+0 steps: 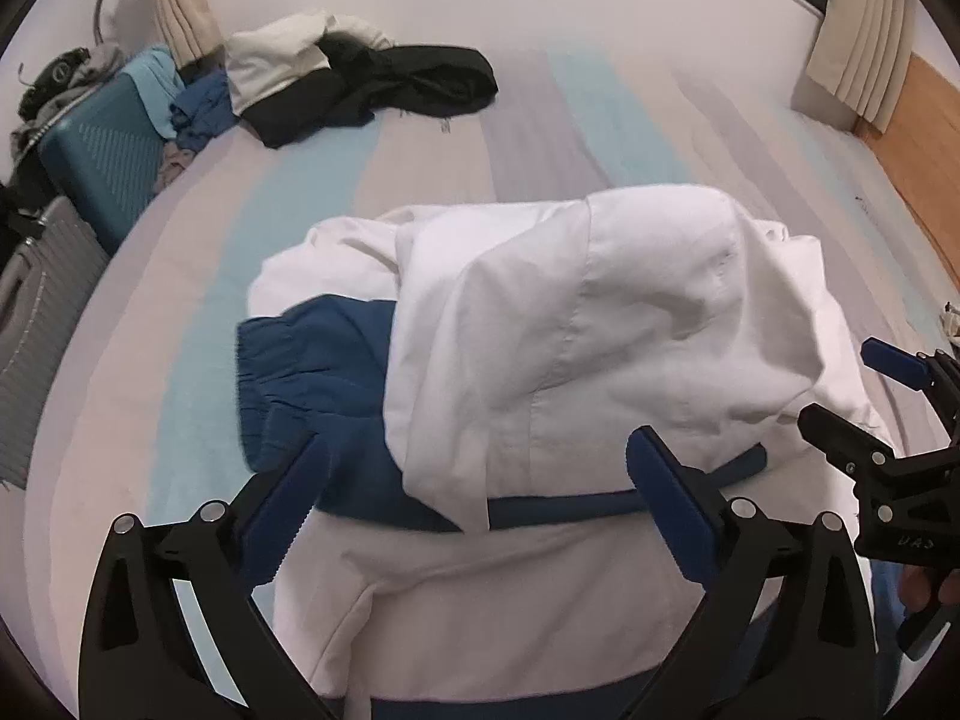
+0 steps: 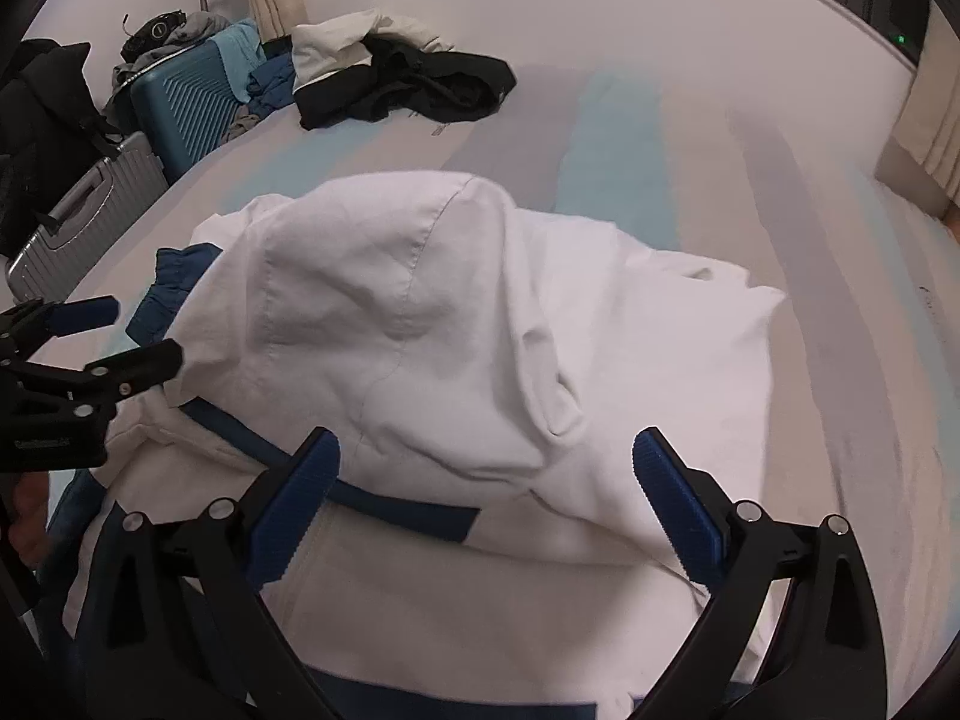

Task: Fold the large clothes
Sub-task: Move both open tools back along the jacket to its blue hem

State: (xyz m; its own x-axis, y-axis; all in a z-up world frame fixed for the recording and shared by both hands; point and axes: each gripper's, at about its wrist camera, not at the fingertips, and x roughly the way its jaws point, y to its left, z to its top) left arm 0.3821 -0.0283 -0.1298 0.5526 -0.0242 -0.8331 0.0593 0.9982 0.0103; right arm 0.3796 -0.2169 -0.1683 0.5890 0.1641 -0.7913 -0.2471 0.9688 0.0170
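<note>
A white and blue jacket (image 1: 570, 324) lies bunched on the striped bed, its white hood folded over the body and a blue cuffed sleeve (image 1: 300, 372) sticking out on the left. It also shows in the right wrist view (image 2: 456, 330). My left gripper (image 1: 480, 480) is open and empty, hovering over the jacket's near part. My right gripper (image 2: 486, 474) is open and empty over the same garment. Each gripper shows in the other's view, the right (image 1: 852, 396) at the jacket's right edge and the left (image 2: 132, 336) at its left edge.
A pile of black, cream and blue clothes (image 1: 336, 84) lies at the bed's far left. A teal suitcase (image 1: 102, 162) and a grey suitcase (image 1: 36, 324) stand beside the bed on the left. Curtains (image 1: 864, 42) and wood floor are at the right.
</note>
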